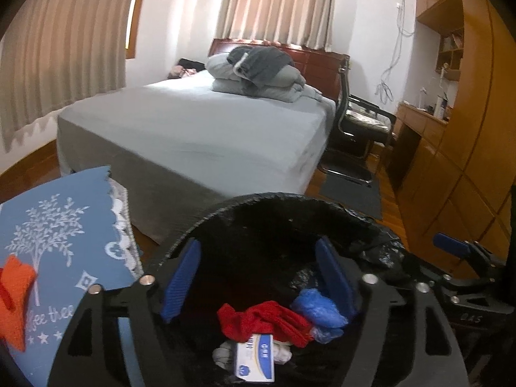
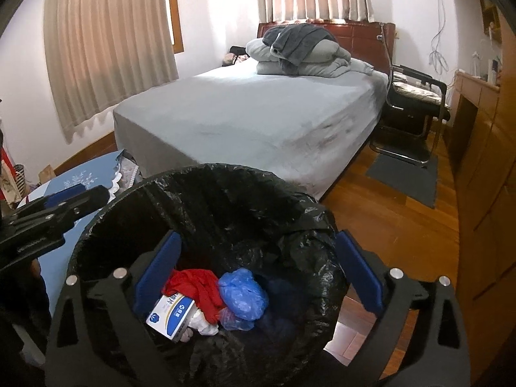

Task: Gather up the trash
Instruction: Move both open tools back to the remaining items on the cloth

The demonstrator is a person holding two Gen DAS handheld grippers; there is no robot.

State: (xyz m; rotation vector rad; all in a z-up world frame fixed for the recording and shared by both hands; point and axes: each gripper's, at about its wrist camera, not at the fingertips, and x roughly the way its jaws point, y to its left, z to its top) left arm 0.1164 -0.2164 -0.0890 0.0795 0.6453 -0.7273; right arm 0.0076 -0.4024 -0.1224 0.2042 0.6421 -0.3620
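A bin lined with a black bag (image 1: pixel 274 203) (image 2: pixel 206 174) stands below both grippers. Inside lie a red cloth (image 1: pixel 264 319) (image 2: pixel 196 287), a crumpled blue plastic bag (image 1: pixel 319 309) (image 2: pixel 243 293), a white and blue box (image 1: pixel 256 359) (image 2: pixel 171 317) and white crumpled paper (image 2: pixel 203 324). My left gripper (image 1: pixel 258 277) hangs open over the bin with nothing between its blue pads. My right gripper (image 2: pixel 258 274) is open too, wide across the bin's mouth, empty. The right gripper also shows at the right edge of the left wrist view (image 1: pixel 464 258), and the left gripper at the left of the right wrist view (image 2: pixel 64 203).
A blue tablecloth with a white tree print (image 1: pixel 64 242) (image 2: pixel 77 183) lies to the left, with an orange cloth (image 1: pixel 16 296) on it. Beyond the bin stand a grey bed (image 1: pixel 193 129) (image 2: pixel 251 113), a black chair (image 1: pixel 361 129) (image 2: pixel 416 103), a dark floor mat (image 2: pixel 403 177) and wooden cabinets (image 1: pixel 451 161).
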